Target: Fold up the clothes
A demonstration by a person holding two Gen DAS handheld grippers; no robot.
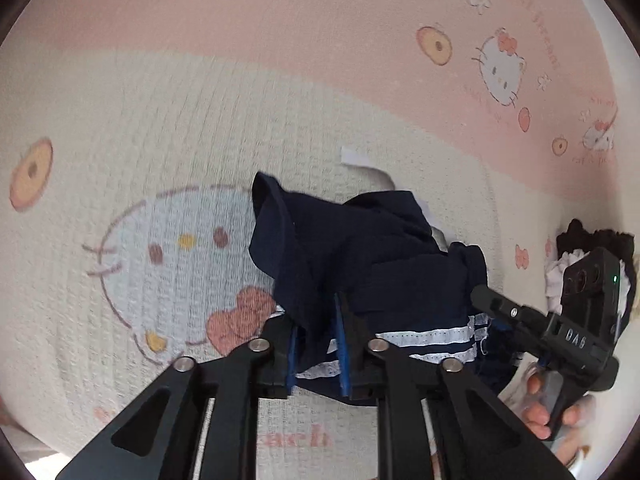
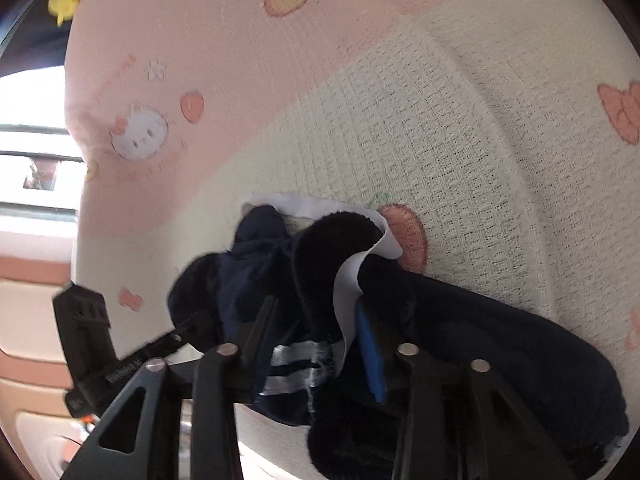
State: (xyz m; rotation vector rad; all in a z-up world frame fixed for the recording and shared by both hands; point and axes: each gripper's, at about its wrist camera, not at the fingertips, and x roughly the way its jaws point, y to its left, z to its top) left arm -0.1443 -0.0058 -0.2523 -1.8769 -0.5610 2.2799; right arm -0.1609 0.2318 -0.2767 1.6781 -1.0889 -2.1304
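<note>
Both grippers clamp a bunched navy garment point(image 1: 360, 248) with white-striped trim.
Left gripper point(image 1: 316, 340) and right gripper point(image 2: 316, 344) pinch it above the waffle-textured blanket point(image 1: 160, 120).

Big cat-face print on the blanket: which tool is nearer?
Left. The left tool grips the navy garment right beside the big cat-face print. The right tool holds the garment's far side, away from the print.
</note>
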